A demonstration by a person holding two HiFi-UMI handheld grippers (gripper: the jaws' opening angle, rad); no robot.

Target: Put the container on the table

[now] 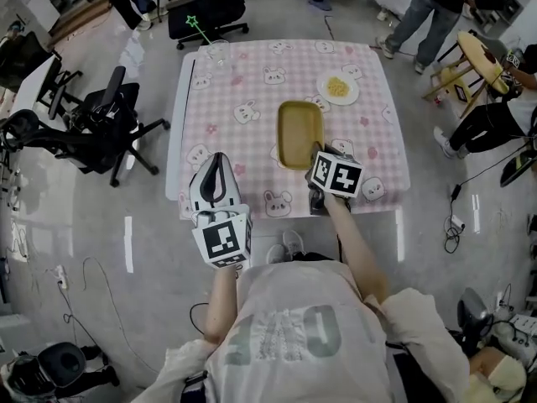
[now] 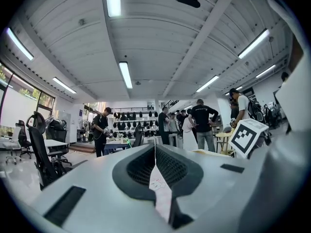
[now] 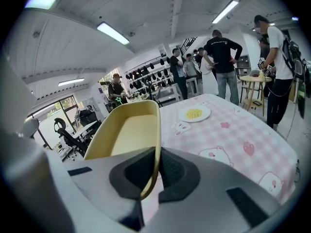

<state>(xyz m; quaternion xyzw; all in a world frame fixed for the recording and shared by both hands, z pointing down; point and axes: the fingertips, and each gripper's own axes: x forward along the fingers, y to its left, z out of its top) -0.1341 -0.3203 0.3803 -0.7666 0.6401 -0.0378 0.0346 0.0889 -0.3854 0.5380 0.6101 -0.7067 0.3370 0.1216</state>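
Note:
A yellow rectangular container (image 1: pixel 299 133) sits low over the middle of the pink checked table (image 1: pixel 252 82), long side running away from me. My right gripper (image 1: pixel 316 152) is shut on the rim of its near right corner. In the right gripper view the thin yellow wall of the container (image 3: pixel 127 130) is pinched between the dark pads of the right gripper (image 3: pixel 156 154). Whether its bottom touches the cloth cannot be told. My left gripper (image 1: pixel 216 163) hovers by the table's near left part, jaws together and empty. In its own view the left gripper (image 2: pixel 155 154) points level across the room.
A white plate with yellow food (image 1: pixel 338 89) lies beyond the container to the right. A clear glass (image 1: pixel 218 53) stands at the far left corner. Black office chairs (image 1: pixel 105 116) stand left of the table, a wooden stool (image 1: pixel 478 57) right, people behind.

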